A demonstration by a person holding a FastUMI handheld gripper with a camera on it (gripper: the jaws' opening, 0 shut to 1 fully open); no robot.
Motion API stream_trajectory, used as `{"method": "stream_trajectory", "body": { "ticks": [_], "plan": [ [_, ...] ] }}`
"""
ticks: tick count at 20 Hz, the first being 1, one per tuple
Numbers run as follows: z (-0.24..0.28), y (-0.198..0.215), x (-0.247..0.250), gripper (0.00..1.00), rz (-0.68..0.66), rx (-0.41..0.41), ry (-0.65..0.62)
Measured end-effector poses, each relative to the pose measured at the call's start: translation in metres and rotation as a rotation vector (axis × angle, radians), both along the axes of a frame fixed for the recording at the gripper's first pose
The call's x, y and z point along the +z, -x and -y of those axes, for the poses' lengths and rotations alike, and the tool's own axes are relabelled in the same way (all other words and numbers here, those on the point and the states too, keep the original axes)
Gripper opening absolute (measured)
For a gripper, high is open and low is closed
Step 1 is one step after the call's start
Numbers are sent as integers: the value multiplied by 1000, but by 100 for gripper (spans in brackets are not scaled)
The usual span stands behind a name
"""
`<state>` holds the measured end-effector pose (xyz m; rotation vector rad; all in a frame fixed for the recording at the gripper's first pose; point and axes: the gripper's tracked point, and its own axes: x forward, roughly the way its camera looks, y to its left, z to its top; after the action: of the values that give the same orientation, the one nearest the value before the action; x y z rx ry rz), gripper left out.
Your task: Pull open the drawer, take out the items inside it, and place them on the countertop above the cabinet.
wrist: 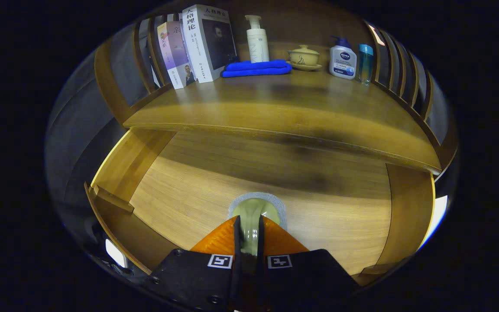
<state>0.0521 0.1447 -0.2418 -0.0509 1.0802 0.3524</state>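
1. In the gripper view, the gripper [248, 225] pointed down into the pulled-out drawer [197, 195], its two fingers drawn close together.
2. Both fingers pressed on a pale green packet with a silvery sealed edge [256, 208], so the jaws were clenched on it; the packet stuck out just ahead of the fingertips, above the drawer's wooden floor.
3. Whether the packet touched the drawer floor or hung clear of it could not be told.
4. The drawer's side walls rose to the left and right of the fingers, and its floor ran back under the countertop [284, 108].
5. The countertop lay beyond and above the drawer, edged with wooden slats on both sides.
6. At its far left stood two books [197, 43], leaning slightly.
7. Just right of the books lay a folded blue cloth [256, 68], with a white pump bottle [257, 41] upright behind it.
8. Further right sat a lidded yellow cup on a saucer [304, 56], then a white lotion bottle with a blue pump [343, 58], and just beside it a teal bottle [365, 63] at the far right.
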Motion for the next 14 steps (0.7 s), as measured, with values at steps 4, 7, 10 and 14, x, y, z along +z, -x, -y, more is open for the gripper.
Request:
{"method": "stream_trajectory", "body": {
  "ticks": [4, 7, 10, 14],
  "plan": [
    [-9, 0, 16, 15, 72, 22, -39],
    [-13, 0, 31, 15, 117, 28, -62],
    [-13, 0, 45, 15, 159, 31, -76],
    [-15, -2, 71, 15, 220, 38, -101]
  ]
}}
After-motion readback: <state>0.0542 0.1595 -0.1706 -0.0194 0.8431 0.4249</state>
